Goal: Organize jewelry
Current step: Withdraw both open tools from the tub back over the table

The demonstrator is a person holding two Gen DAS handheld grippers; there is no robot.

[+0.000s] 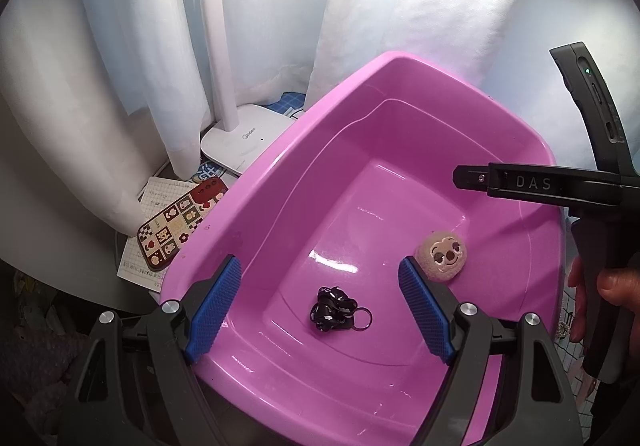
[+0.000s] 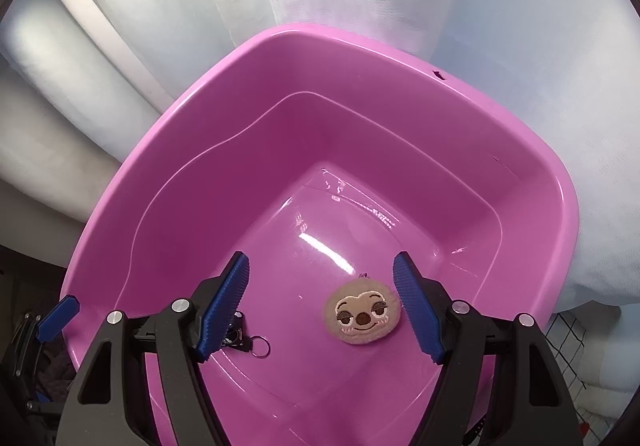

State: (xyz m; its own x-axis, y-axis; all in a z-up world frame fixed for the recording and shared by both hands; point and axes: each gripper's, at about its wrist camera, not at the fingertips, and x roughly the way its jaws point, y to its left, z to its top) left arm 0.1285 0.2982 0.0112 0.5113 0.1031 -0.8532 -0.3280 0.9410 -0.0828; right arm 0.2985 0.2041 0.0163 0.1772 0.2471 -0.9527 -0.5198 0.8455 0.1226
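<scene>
A pink plastic basin (image 1: 304, 134) fills both views; it also shows in the right wrist view (image 2: 200, 134). On its floor lie a black tangled cord with a metal key ring (image 1: 334, 309) and a beige plush sloth-face charm (image 1: 442, 256). In the right wrist view the charm (image 2: 363, 316) lies between the jaws and the key ring (image 2: 260, 347) peeks out beside the left finger. My left gripper (image 1: 320, 290) is open and empty above the cord. My right gripper (image 2: 321, 284) is open and empty above the charm; its body (image 1: 520, 184) reaches in from the right.
A patterned tin case (image 1: 180, 224) lies on papers left of the basin. A white lamp base (image 1: 248, 140) and its pole stand behind it. White curtains hang along the back. A person's hand (image 1: 600, 298) holds the right gripper's handle.
</scene>
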